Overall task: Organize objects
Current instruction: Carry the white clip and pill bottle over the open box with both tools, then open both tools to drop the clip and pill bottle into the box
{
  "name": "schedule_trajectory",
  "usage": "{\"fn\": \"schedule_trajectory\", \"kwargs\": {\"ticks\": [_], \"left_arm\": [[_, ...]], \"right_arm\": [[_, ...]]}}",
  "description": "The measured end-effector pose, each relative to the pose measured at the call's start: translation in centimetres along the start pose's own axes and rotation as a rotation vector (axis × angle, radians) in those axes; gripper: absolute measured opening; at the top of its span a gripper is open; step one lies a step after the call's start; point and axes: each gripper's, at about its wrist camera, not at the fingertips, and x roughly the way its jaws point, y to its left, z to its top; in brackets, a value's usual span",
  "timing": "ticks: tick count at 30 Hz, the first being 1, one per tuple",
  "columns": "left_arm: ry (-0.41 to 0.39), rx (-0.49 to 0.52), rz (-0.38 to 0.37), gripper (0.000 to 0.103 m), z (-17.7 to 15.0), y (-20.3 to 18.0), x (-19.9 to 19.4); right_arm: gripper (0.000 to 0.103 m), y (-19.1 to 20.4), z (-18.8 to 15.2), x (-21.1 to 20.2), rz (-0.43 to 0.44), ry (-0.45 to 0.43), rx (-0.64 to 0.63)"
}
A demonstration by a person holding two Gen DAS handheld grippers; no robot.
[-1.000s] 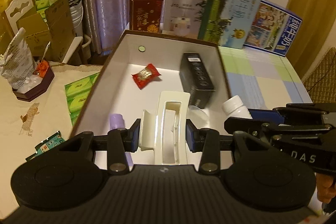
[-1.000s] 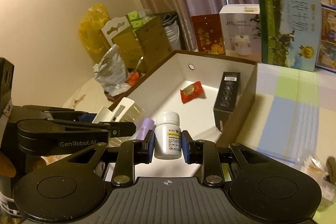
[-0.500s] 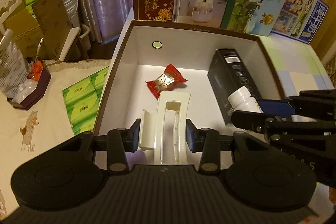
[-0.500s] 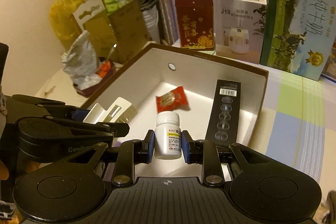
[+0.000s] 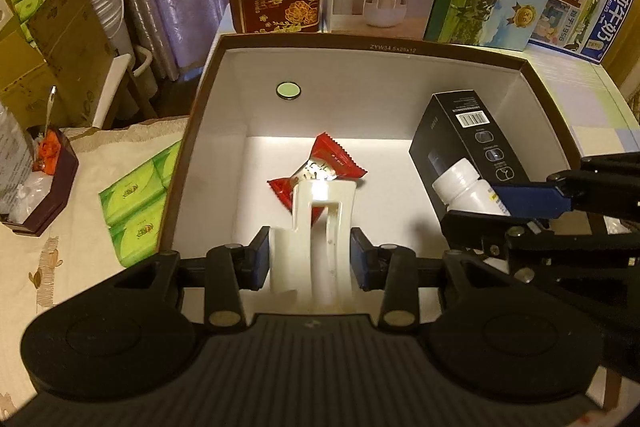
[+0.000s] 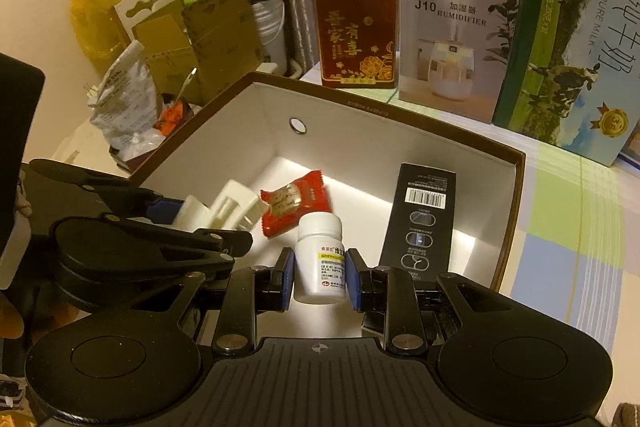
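Both grippers have advanced over the box (image 5: 372, 45), which now fills frame centre. The left gripper (image 5: 310, 261) pinches the white plastic holder (image 5: 320, 227) above the red snack packet (image 5: 320, 163). The right gripper (image 6: 320, 281) clamps the pill bottle (image 6: 320, 259) beside the black carton (image 6: 420, 219). Both items appear positioned for release inside.

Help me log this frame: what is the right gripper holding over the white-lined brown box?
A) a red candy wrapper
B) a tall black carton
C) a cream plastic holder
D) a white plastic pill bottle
D: the right gripper is clamped on the white plastic pill bottle; the left gripper has the cream plastic holder.
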Motion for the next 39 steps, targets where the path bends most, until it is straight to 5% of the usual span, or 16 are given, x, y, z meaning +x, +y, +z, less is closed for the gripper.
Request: {"fn": "schedule_trajectory", "kwargs": {"ticks": [21, 35, 39], "left_arm": [[-0.021, 0.004, -0.017, 0.055, -0.1, -0.5, -1.0], [-0.050, -0.019, -0.031, 0.093, -2.3, -0.3, -5.1], [-0.068, -0.031, -0.010, 0.097, -3.2, -0.4, -6.9]], "right_arm": [[0.027, -1.3, 0.2, -0.4, 0.010, -0.045, 0.016], [0.089, -1.9, -2.1, -4.8, 0.024, -0.119, 0.053], [0.100, -1.8, -3.0, -6.6, 0.040, -0.154, 0.072]]}}
